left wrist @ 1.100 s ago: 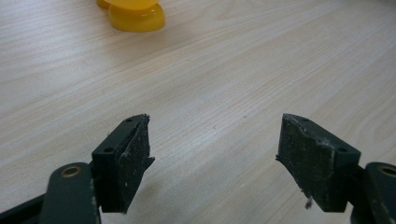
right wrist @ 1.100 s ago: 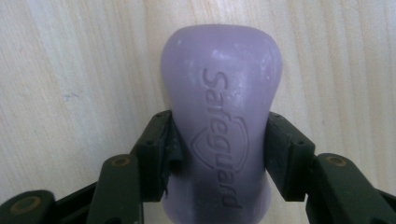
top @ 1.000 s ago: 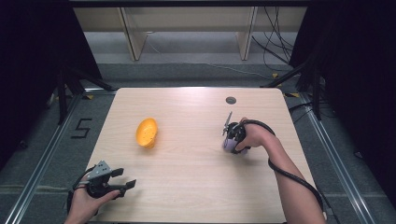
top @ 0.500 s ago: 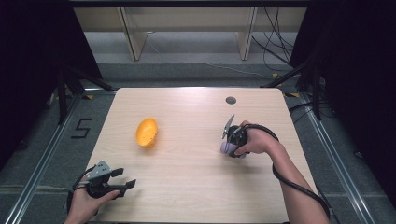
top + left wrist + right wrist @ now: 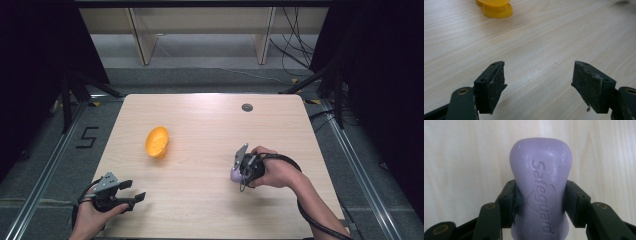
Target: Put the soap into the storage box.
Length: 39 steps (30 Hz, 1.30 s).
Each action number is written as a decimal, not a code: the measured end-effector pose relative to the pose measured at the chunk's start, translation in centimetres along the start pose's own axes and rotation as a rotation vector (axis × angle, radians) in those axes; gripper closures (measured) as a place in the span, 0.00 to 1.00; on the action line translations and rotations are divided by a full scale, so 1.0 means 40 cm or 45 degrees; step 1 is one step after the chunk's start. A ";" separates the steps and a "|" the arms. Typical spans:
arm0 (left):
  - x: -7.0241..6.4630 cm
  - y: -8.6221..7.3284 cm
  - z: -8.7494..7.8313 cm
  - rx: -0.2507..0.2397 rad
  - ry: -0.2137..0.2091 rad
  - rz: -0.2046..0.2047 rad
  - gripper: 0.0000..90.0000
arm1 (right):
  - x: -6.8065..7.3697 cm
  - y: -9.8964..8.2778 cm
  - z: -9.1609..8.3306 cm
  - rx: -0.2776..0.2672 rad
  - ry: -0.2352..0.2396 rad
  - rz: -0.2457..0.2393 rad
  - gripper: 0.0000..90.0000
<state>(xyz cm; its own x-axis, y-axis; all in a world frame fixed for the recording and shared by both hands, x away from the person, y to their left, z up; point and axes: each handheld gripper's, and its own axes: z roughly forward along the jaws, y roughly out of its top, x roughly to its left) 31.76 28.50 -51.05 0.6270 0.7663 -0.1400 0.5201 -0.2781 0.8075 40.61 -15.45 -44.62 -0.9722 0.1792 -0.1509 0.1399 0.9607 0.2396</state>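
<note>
The right claw point(image 5: 540, 202) grips a purple soap point(image 5: 541, 185) over the tabletop point(image 5: 210, 200), its long axis running straight out between the jaws. The orange dish point(image 5: 157, 142) lies well left (nearer the released left claw point(image 5: 131, 192)).

Yellow object point(image 5: 494, 8): cut off by the top edge of the left gripper view, shape not determinable there. Purple soap bar point(image 5: 541, 187): lower end runs off the bottom edge of the right gripper view; flanks hidden behind the pads. High view: soap point(image 5: 235, 174) mostly hidden by the right gripper point(image 5: 246, 167), lettering too small to read.
</note>
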 end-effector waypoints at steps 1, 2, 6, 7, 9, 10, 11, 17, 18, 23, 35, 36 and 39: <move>0.000 0.000 0.000 0.001 -0.001 0.000 0.28 | 0.010 0.003 0.000 -0.022 -0.003 -0.033 0.56; 0.001 -0.001 0.001 -0.004 -0.004 0.006 0.28 | 0.030 0.005 -0.005 -0.021 -0.020 0.023 0.56; -0.001 -0.001 0.000 0.005 -0.006 -0.020 0.28 | 0.087 0.018 -0.009 -0.139 -0.186 0.002 0.56; 0.000 0.000 -0.001 0.002 0.004 0.002 0.28 | 0.102 0.024 -0.006 -0.215 -0.251 -0.034 0.56; -0.002 0.000 0.000 0.004 -0.003 -0.018 0.28 | 0.114 0.025 -0.007 -0.226 -0.332 -0.020 0.56; -0.003 0.001 -0.001 -0.002 0.013 0.002 0.28 | 0.146 0.027 -0.009 -0.264 -0.512 -0.025 0.56; -0.003 0.002 -0.001 0.000 0.009 0.010 0.28 | 0.146 0.027 -0.009 -0.264 -0.512 -0.025 0.56; -0.011 0.018 -0.001 -0.039 -0.029 -0.004 0.29 | 0.225 0.033 0.006 -0.187 -0.876 -0.115 0.56; -0.015 0.025 0.001 -0.055 -0.040 -0.018 0.29 | 0.222 0.033 0.004 -0.154 -0.916 -0.201 0.56; -0.038 0.089 0.017 -0.120 -0.106 -0.029 0.29 | 0.236 0.035 0.007 -0.079 -1.037 -0.255 0.56; -0.163 0.291 0.120 -0.161 -0.334 0.117 0.31 | 0.252 0.035 -0.001 -0.078 -1.076 -0.233 0.56; -0.175 0.303 0.132 -0.150 -0.356 0.128 0.31 | 0.253 0.035 -0.001 -0.078 -1.079 -0.226 0.56; -0.205 0.327 0.171 -0.116 -0.460 0.102 0.32 | 0.251 0.041 -0.007 -0.061 -1.088 -0.285 0.56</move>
<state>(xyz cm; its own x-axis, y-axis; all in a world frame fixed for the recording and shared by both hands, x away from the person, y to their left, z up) 37.39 14.63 -43.27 0.8362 0.4858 -0.2543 0.4177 -0.2638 0.8695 31.03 -12.15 -45.46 -0.5001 0.1036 -0.8598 -0.0633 0.9858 0.1556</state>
